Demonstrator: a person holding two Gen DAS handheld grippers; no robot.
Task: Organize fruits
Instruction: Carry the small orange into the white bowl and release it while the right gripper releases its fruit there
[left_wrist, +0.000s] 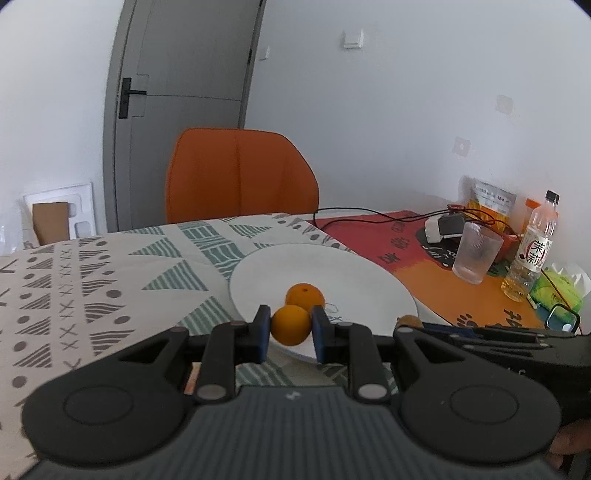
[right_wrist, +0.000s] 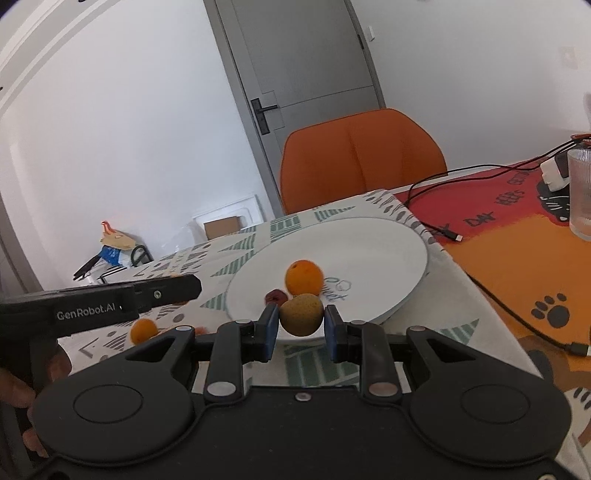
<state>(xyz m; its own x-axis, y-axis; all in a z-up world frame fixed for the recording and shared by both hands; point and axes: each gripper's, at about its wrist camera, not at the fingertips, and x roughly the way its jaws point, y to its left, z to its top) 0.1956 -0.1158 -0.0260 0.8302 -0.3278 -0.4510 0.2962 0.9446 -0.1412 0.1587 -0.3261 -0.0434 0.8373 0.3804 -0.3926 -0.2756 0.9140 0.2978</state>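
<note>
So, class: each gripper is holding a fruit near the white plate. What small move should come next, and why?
Probably carry the left gripper slightly forward and lower its orange onto the white plate. It hangs at the plate's near rim, one orange already rests inside with bare plate around it, and the right gripper holds a brownish-green fruit close by, so going one at a time avoids crowding.

White plate holding one orange, small dark-red fruit beside it — second orange and yellow-brown pear each clamped in a gripper at the plate's near rim
</note>
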